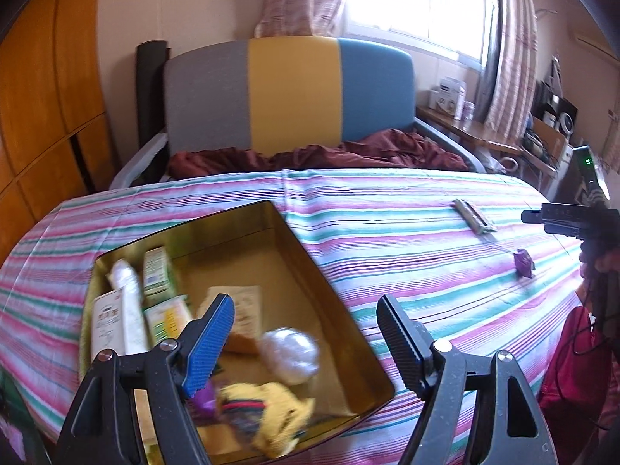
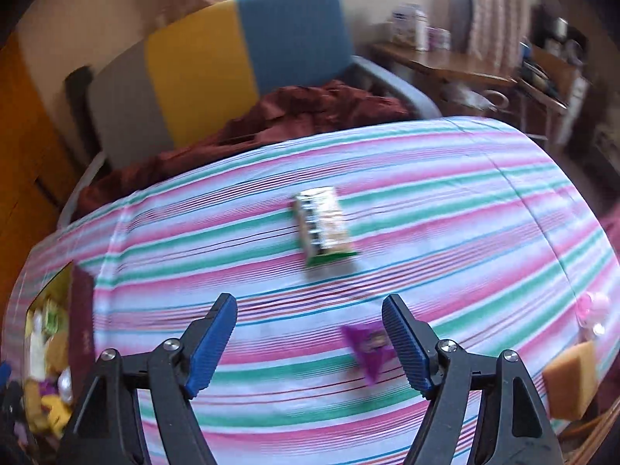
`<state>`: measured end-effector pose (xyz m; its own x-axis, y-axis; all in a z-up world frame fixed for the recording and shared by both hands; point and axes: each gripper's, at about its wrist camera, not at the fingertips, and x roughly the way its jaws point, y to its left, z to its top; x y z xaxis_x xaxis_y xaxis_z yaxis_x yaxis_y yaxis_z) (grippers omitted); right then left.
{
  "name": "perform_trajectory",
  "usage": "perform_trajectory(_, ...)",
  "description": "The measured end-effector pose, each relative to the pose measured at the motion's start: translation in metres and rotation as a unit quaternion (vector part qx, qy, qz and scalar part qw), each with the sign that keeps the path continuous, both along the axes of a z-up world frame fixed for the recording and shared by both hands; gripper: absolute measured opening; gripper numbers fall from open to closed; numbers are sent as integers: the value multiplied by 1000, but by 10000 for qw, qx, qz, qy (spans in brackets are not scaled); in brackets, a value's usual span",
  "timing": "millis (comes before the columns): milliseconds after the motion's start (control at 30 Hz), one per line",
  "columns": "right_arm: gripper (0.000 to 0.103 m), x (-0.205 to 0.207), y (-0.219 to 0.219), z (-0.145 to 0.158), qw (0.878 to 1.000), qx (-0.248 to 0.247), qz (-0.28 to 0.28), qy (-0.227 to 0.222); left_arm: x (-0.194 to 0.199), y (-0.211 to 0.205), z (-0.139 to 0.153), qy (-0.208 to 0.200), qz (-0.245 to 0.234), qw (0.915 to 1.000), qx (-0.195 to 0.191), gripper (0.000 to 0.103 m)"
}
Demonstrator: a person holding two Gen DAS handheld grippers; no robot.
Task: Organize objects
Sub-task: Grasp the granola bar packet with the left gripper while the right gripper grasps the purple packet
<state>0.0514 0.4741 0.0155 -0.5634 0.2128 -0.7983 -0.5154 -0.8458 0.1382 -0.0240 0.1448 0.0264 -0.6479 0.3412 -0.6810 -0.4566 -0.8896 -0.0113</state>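
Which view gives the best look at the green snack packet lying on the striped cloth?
The right wrist view: the green snack packet sits near frame centre, large, its top face visible though motion-blurred. In the left wrist view the same packet is small, far right and seen edge-on, with little detail.

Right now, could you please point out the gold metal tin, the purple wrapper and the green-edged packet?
gold metal tin [image 1: 294, 232]: left wrist view, far rim.
purple wrapper [image 2: 368, 345]: right wrist view, centre.
green-edged packet [image 2: 321, 224]: right wrist view, middle.
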Motion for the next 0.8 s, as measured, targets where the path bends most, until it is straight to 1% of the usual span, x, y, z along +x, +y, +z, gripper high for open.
perform_trajectory(33,78,3,11,-4,9999,-52,-156,-22,0,7,0,-9,-57,10000,-26,77)
perform_trajectory(133,78,12,41,-25,9954,-737,-616,29,-1,27,-2,-61,-221,9997,-62,77)
perform_trajectory(233,78,22,61,-42,9854,-1303,-1092,-10,-2,47,-2,-43,-400,9991,-108,77)
perform_trajectory(333,78,30,72,-48,9773,-1662,-1316,60,-3,67,-5,-101,-550,9983,-140,77)
perform_trajectory(367,78,31,72,-49,9761,-1711,-1342,57,-4,73,-7,-121,-595,9980,-171,77)
perform_trajectory(433,78,29,70,-49,9763,-1706,-1328,33,-6,89,-9,-160,-707,9970,-258,72)
perform_trajectory(567,82,28,67,-46,9768,-1698,-1304,65,-6,114,-16,-240,-886,9951,-355,72)
perform_trajectory(700,83,32,71,-46,9731,-1846,-1367,171,-9,137,-25,-355,-1040,9930,-441,72)
perform_trajectory(800,86,35,73,-46,9699,-1948,-1440,234,-11,152,-31,-445,-1155,9910,-510,72)
